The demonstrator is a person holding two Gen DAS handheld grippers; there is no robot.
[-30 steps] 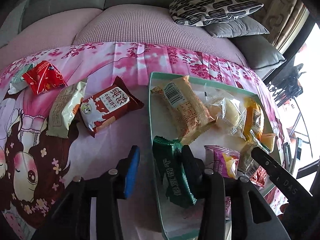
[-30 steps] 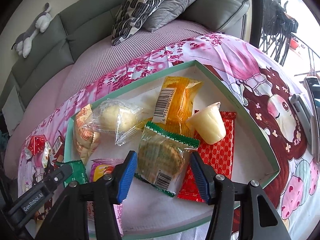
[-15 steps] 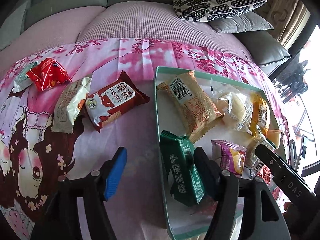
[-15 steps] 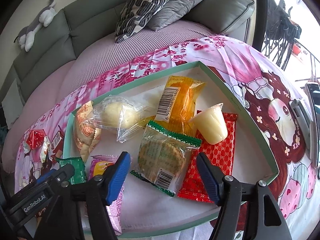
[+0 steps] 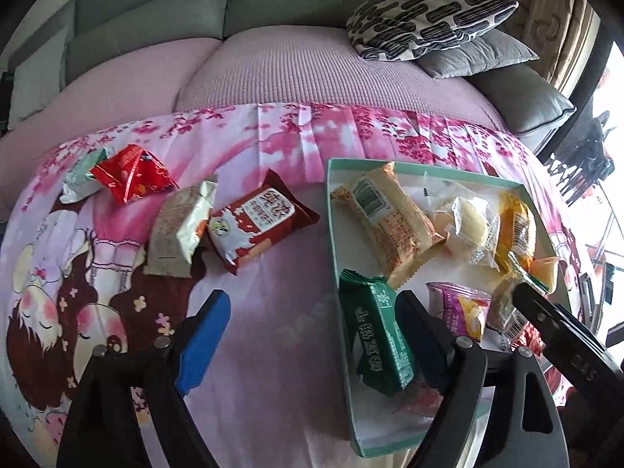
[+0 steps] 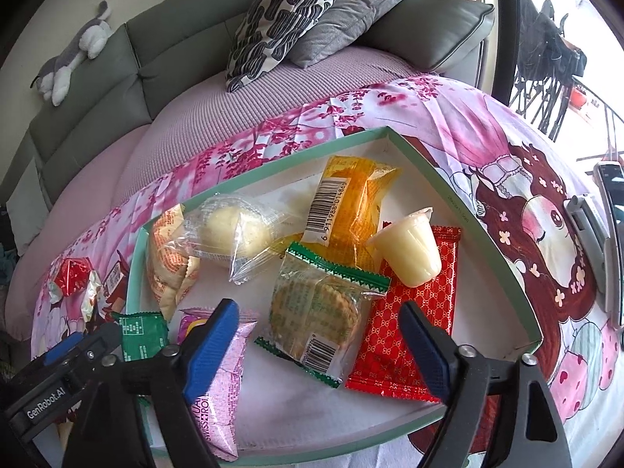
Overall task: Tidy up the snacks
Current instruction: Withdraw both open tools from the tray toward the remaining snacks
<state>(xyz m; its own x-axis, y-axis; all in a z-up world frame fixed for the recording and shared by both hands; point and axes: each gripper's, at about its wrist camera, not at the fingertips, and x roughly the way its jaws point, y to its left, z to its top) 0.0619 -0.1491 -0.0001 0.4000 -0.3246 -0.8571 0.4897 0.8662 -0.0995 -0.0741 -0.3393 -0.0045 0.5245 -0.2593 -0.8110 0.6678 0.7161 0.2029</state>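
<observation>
Snacks in tray: your green-rimmed tray [image 6: 464,195] sits on the pink printed cloth [image 5: 273,280] and holds most packets, piled and overlapping.
Snacks outside tray: on the cloth left of the tray you have a brown milk-biscuit packet [image 5: 259,220], a beige packet [image 5: 179,234] touching it, and a red packet [image 5: 134,173] further left.
Right gripper [image 6: 321,331]: your jaws have just been opening and now stand spread wide; the clear biscuit packet [image 6: 319,308] lies between them, and neither pad presses it.
Left gripper [image 5: 312,327]: your jaws have just been opening too and are spread, straddling the tray's left wall; the green packet [image 5: 376,335] lies just inside beside the right pad, not pinched.
Smaller items: a pudding cup [image 6: 409,251] lies tipped on the red flat packet [image 6: 409,331].
</observation>
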